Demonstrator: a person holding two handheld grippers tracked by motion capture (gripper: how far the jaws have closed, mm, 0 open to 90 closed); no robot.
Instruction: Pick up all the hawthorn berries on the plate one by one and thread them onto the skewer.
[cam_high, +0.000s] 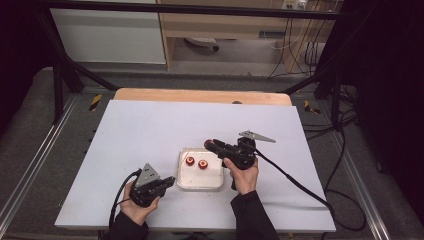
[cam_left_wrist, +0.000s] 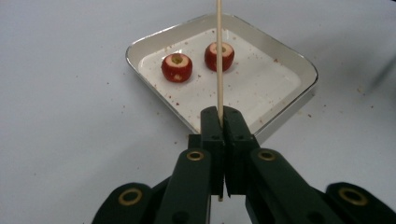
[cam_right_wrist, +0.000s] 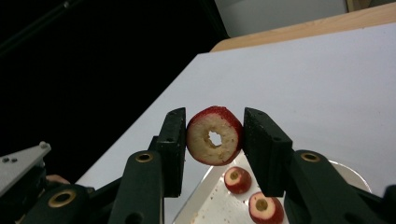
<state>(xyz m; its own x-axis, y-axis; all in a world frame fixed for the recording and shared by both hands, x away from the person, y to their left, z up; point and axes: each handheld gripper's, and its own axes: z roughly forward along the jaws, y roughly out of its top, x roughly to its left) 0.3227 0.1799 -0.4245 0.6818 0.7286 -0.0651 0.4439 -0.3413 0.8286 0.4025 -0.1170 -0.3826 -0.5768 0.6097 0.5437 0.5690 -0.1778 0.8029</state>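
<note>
Wooden skewer (cam_left_wrist: 218, 56) pinched in left gripper (cam_left_wrist: 219, 122); cored red fruit (cam_right_wrist: 215, 136) clamped in right gripper (cam_right_wrist: 214, 140).

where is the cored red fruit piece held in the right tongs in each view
High view: the cored red fruit piece is just right of centre, above the tray's upper right corner.
Left gripper view: cannot place it.
Right gripper view: centre, pinched between the black jaws.
Shared landmark: the white square tray holding two more red pieces.
</note>
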